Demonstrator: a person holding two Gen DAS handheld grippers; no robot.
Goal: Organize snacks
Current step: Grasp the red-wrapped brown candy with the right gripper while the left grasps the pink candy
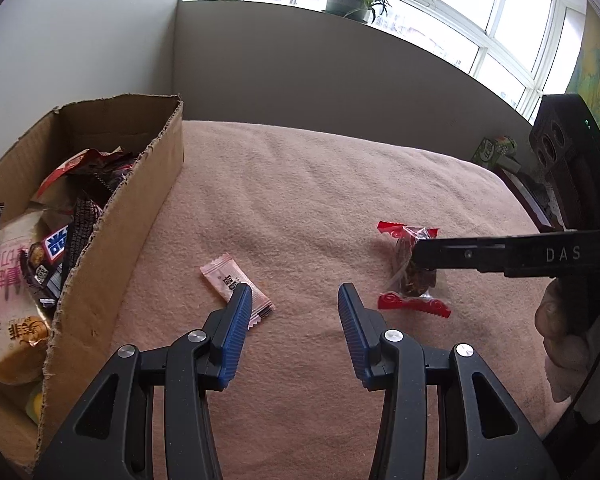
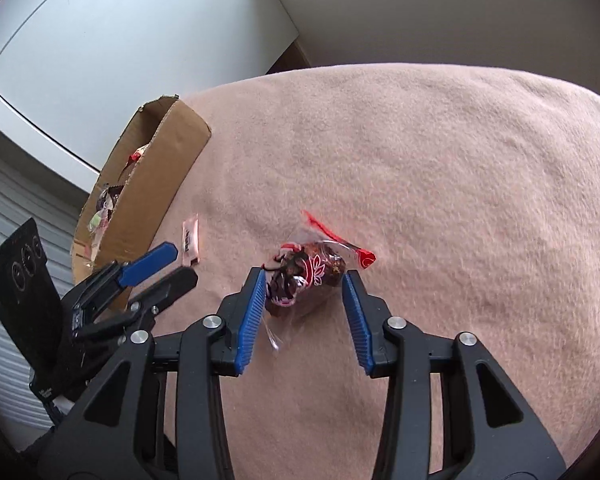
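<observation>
step: picking loose snacks off the blanket | near: your left gripper (image 1: 296, 294) is open and empty, by the pink sachet (image 1: 236, 283); your right gripper (image 2: 306, 280) stands open around the red-ended snack (image 2: 308, 274), not pinching | next: close, lift | far left: cardboard box (image 1: 140, 200) of snacks

A: Where's the light from?
B: Daylight through the window (image 1: 452, 12), blown out white; the wall (image 1: 300, 64) below it sits in shade.
A: Shadows?
B: Soft ones only, on the blanket (image 1: 300, 200).
A: Sharpness?
B: Crisp centrally. Both views bend at the fisheye rim, corners dark. The wrapper (image 2: 332, 236) looks slightly smeared.
</observation>
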